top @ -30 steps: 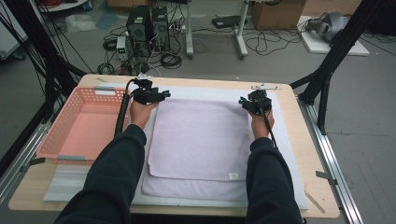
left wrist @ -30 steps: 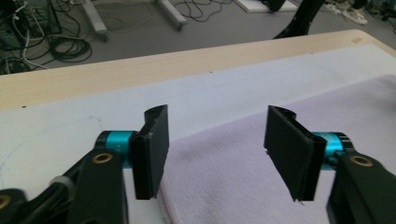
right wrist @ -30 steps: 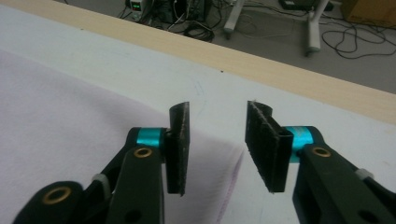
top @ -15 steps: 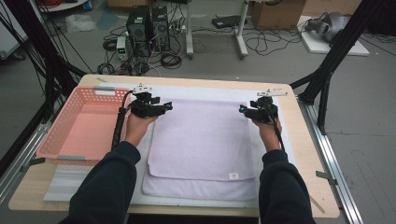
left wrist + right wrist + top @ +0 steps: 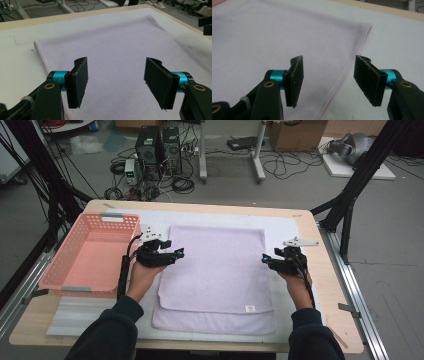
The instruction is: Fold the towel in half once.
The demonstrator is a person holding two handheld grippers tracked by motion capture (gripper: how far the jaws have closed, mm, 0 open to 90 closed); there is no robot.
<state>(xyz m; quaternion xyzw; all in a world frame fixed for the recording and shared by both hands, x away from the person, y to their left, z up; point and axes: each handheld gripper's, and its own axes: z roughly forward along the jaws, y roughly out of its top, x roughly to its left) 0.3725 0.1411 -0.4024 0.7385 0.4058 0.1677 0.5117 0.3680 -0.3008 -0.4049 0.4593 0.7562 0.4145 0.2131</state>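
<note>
Two open grippers, left [image 5: 176, 254] at nine o'clock and right [image 5: 266, 259] at three, just widened, beside soft, light, floppy lilac folded terry towel [image 5: 215, 270]; best pinched at side hems.

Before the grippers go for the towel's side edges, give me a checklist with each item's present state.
1. Left gripper jaws open with nothing between them: ok.
2. Right gripper jaws open and free of cloth, having just been opening: ok.
3. Towel lies flat, folded once, top layer short of the near edge: ok.
4. Left gripper over the towel's left edge: ok, the hem runs by its left jaw.
5. Right gripper over the right edge: ok, the hem lies between its jaws.
6. Pink basket clear of the towel: ok.
</note>
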